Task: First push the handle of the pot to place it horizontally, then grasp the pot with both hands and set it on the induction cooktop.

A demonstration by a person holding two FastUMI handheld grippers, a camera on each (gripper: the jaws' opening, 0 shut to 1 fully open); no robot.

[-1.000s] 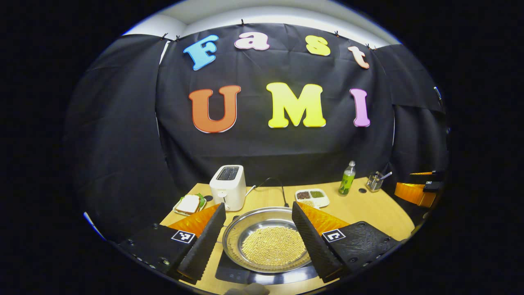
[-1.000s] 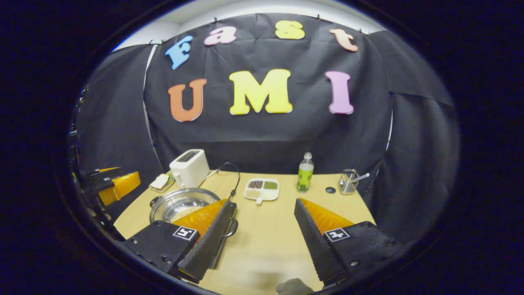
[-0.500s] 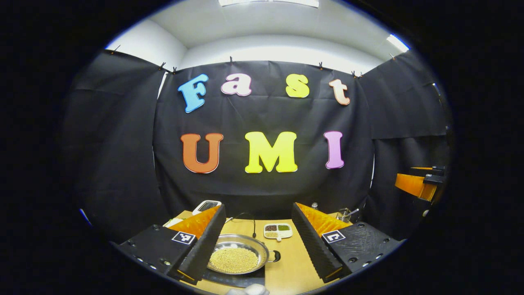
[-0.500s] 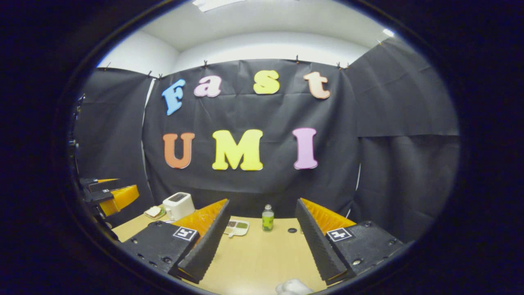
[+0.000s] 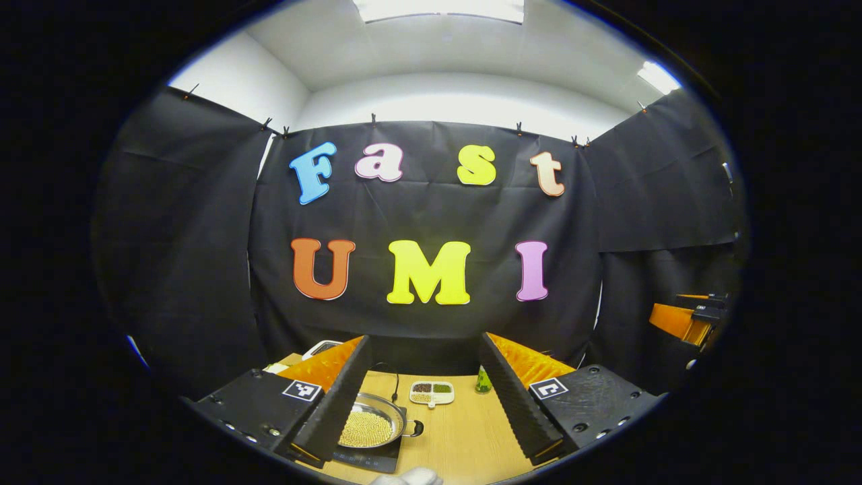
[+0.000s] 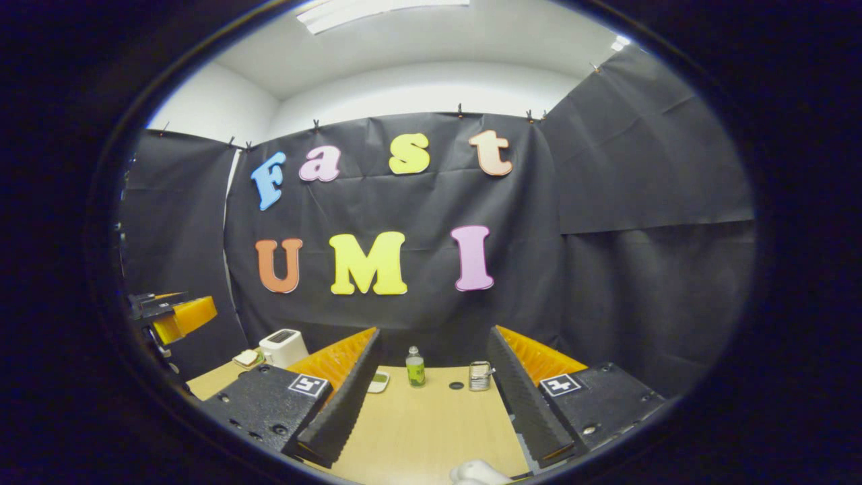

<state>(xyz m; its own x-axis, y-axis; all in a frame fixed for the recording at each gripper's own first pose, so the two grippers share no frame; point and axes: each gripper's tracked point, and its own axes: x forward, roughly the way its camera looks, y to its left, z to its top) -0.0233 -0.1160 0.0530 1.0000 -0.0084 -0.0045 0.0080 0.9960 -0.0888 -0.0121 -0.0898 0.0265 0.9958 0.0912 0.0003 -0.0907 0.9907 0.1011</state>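
In the left gripper view, the toaster (image 5: 322, 348) peeks out behind the left gripper (image 5: 424, 397), whose fingers are spread and hold nothing. The pot (image 5: 374, 427) sits on the cooktop (image 5: 371, 460), its left side hidden by a finger. In the right gripper view, the right gripper (image 6: 431, 397) is spread over bare desk (image 6: 424, 431); a finger hides most of the tray (image 6: 378, 381).

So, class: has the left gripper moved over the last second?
Yes. The left gripper has pulled back and up from the pot, which now looks smaller and farther off on the cooktop. Jaws open.
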